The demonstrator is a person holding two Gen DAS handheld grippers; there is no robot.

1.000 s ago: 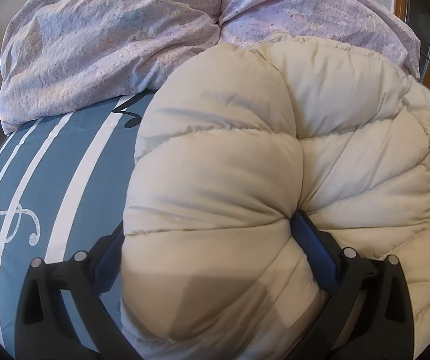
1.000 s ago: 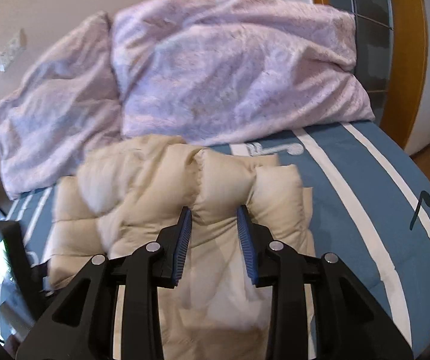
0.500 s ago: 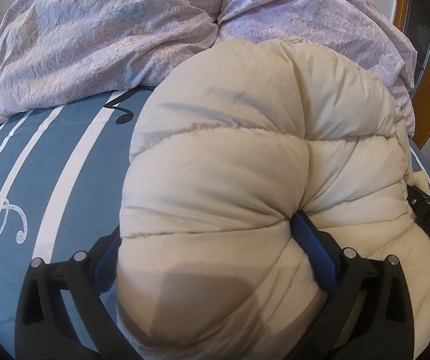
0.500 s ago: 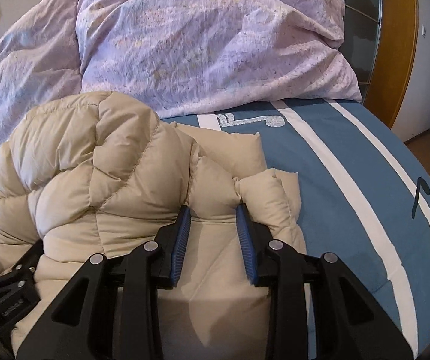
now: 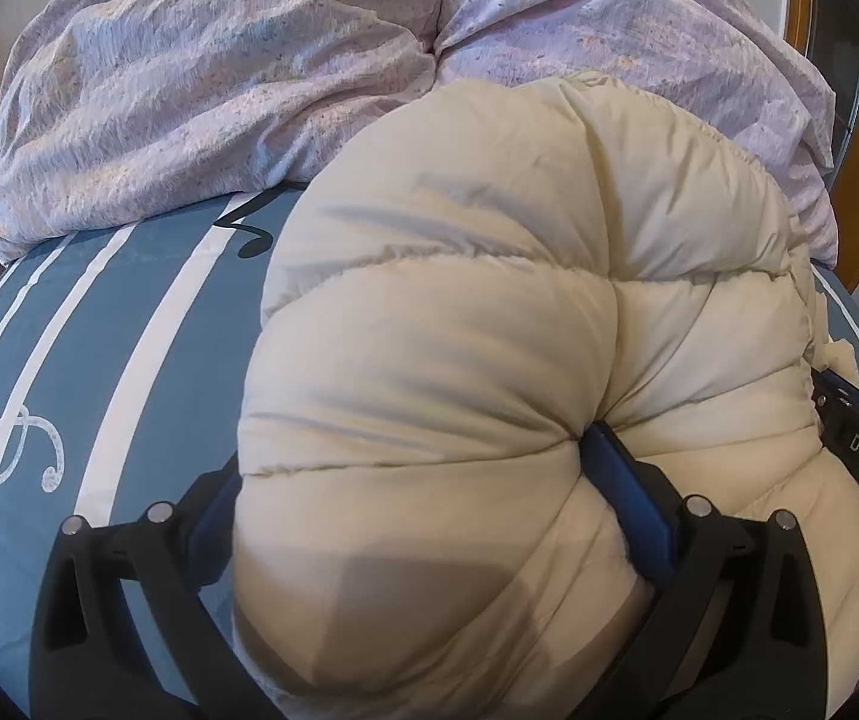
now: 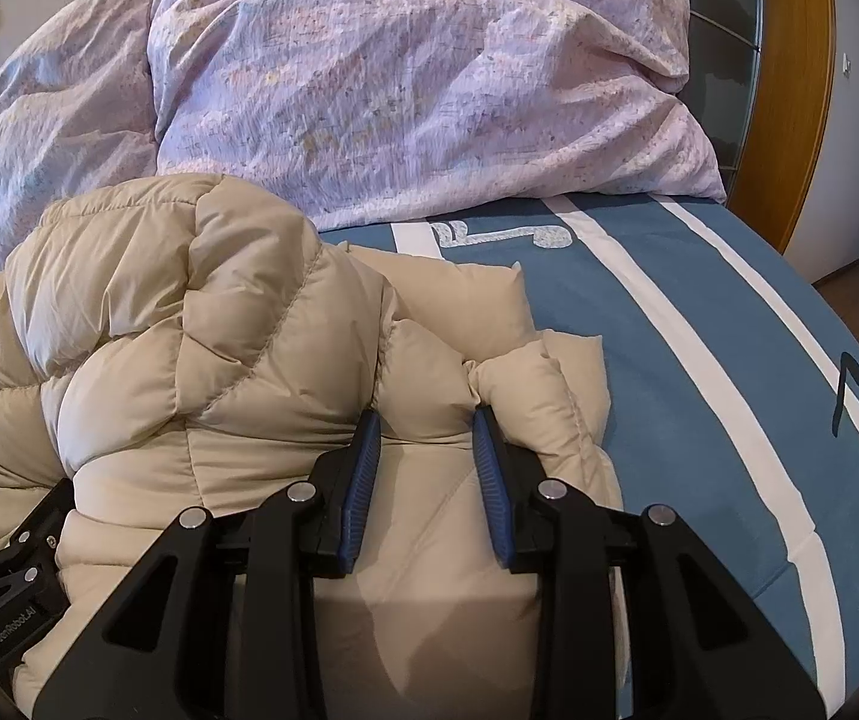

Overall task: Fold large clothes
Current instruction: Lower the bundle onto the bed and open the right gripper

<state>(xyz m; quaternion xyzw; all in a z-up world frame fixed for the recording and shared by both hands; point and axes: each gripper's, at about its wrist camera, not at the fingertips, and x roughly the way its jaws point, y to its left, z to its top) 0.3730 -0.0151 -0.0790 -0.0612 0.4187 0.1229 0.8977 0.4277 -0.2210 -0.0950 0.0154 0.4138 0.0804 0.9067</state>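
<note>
A cream quilted puffer jacket (image 5: 489, 330) lies bunched on a blue bed cover. In the left wrist view my left gripper (image 5: 411, 474) is shut on a thick bulging fold of it, and the padding hides most of the left blue pad. In the right wrist view the same puffer jacket (image 6: 201, 348) is piled at the left, and my right gripper (image 6: 426, 426) is shut on a narrower fold at its right edge, low over the bed. The other gripper's black body (image 6: 3, 576) shows at the lower left.
The blue bed cover (image 6: 699, 360) has white stripes and music-note prints. A crumpled lilac duvet (image 6: 417, 78) is heaped across the far side of the bed. A wooden door frame (image 6: 789, 90) stands at the right, with floor beyond the bed's right edge.
The right gripper came down toward the bed with its fold, and the jacket now bulges higher at the left of its view. The left gripper kept its grip and barely moved.
</note>
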